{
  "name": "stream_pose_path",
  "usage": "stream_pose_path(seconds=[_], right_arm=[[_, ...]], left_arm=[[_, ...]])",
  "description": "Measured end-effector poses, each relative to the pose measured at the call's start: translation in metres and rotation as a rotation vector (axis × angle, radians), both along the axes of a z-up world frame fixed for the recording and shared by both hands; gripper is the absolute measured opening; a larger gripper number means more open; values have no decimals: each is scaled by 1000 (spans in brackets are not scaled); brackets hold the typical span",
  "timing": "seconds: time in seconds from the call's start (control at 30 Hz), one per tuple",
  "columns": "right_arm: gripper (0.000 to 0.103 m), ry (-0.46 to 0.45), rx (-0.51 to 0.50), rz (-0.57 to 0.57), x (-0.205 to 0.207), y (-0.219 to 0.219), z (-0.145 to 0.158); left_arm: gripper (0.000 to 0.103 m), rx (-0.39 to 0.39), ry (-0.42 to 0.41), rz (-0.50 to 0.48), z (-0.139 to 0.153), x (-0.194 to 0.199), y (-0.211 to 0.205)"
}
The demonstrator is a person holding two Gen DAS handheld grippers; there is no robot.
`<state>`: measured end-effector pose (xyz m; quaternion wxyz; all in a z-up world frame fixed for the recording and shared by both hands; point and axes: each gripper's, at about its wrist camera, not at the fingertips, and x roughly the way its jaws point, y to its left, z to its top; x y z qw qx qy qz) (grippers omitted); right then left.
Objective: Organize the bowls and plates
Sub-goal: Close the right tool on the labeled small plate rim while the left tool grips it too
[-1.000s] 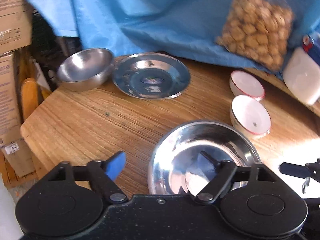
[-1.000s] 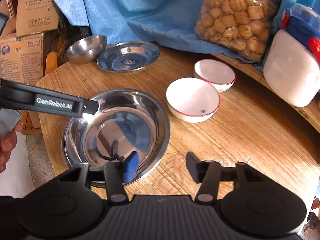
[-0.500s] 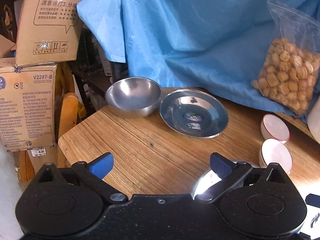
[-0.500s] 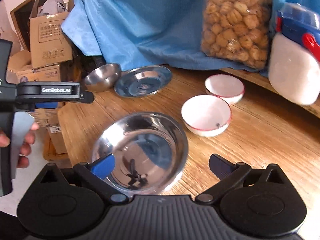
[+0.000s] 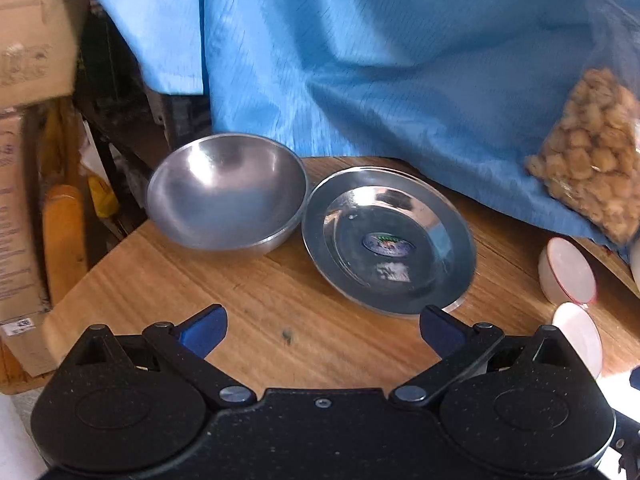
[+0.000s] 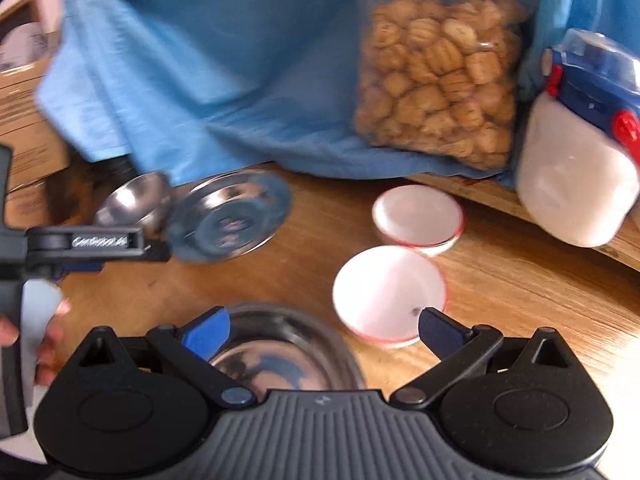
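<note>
A steel bowl [image 5: 224, 192] and a flat steel plate [image 5: 388, 240] sit side by side at the far left of the round wooden table [image 5: 248, 300]. My left gripper [image 5: 320, 326] is open and empty, a short way in front of them. Two white red-rimmed bowls [image 6: 390, 292] [image 6: 418, 214] sit to the right. A large steel bowl [image 6: 280, 352] lies under my right gripper [image 6: 324, 328], which is open and empty. The steel bowl [image 6: 134, 200], the plate [image 6: 230, 216] and the left gripper [image 6: 100, 242] show in the right wrist view.
A blue cloth [image 5: 360, 60] hangs behind the table. A clear bag of biscuits [image 6: 436, 80] and a white container with a blue lid [image 6: 576, 168] stand at the back right. Cardboard boxes [image 5: 24, 40] are stacked left of the table edge.
My left gripper moved forward toward the steel bowl and plate, which look larger. My right gripper moved forward over the large steel bowl toward the near white bowl. Both stayed open.
</note>
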<state>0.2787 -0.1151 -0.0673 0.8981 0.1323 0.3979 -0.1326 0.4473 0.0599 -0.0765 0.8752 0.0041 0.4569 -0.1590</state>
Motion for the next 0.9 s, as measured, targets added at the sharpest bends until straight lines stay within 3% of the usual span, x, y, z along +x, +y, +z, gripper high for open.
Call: stream_pose_path(seconds=[0.1,0.23,0.53,0.73,0.9], right_arm=[[103,10,-29,-53,18,0,-1],[103,19,-70,-19,46,1,2],[99,69,41,78,99,-12,-5],[85,105,94,90,121,-18,-21],[68,139,138,84,135,-18,-34]], left_arm=[[102,-39,57,53,-11,18,-1],[102,-76,54,65,-18,32,-4],[102,-76,79,31,-28,48,-11],[102,-73,100,42,-31,55,-10],[102,-62,101,23,-33,58,-13]])
